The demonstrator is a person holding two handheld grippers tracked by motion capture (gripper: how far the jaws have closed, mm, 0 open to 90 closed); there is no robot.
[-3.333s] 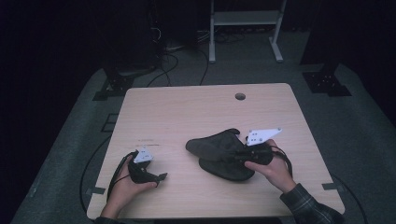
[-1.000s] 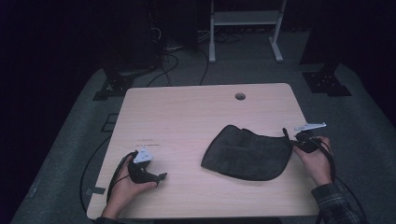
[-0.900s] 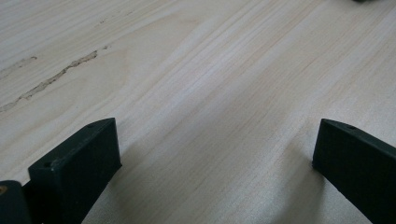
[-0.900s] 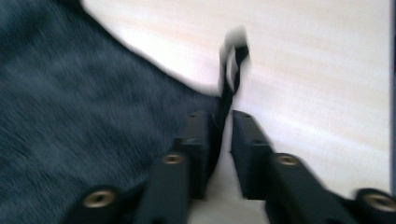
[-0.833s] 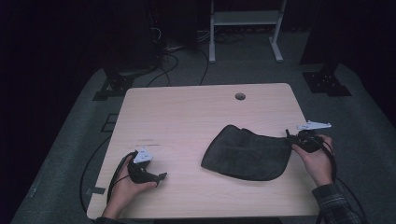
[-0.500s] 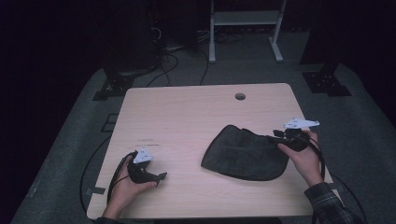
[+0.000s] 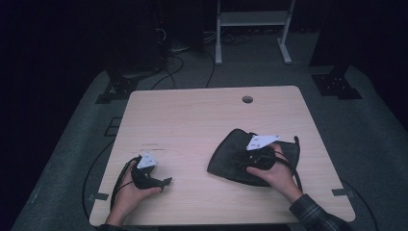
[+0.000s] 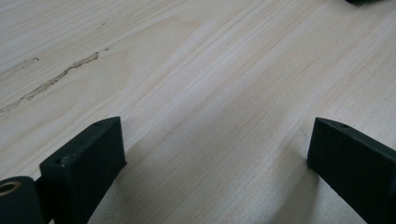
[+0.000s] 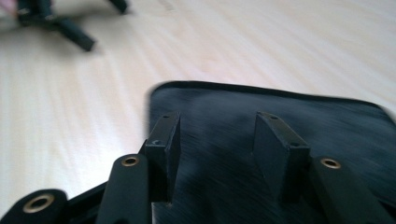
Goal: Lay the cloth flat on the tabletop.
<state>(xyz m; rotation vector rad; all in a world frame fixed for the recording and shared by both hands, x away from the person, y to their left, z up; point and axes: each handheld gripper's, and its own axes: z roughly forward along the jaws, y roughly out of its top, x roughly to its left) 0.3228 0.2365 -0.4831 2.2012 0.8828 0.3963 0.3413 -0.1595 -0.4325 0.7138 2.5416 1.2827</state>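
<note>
- High view: the person's forearms come in over the near edge of the counter (image 7: 192,120); the left hand (image 7: 130,190) rests near the near-left corner, its gripper (image 7: 163,181) low on the wood and pointing right.
- Left gripper view: the jaws stand wide apart, released, with bare counter (image 8: 210,84) between them and a long scratch (image 8: 60,79) to the far left.
- High view: the right hand (image 7: 272,173) lies over the near part of the dark cloth (image 7: 226,156), wrist angled in from the near-right corner, the right gripper (image 7: 240,161) pointing left across the fabric.
- Right gripper view: the jaws have just been opening and stand half parted above the cloth (image 9: 327,126), clasping nothing; its rounded hemmed edge curves just past the tips, with bare wood beyond.
- Cloth sits on the right half, its right edge near the counter's right rim.
- Farther off, the left and far parts of the counter lie open up to a small round hole (image 7: 247,99) near the far edge.
</note>
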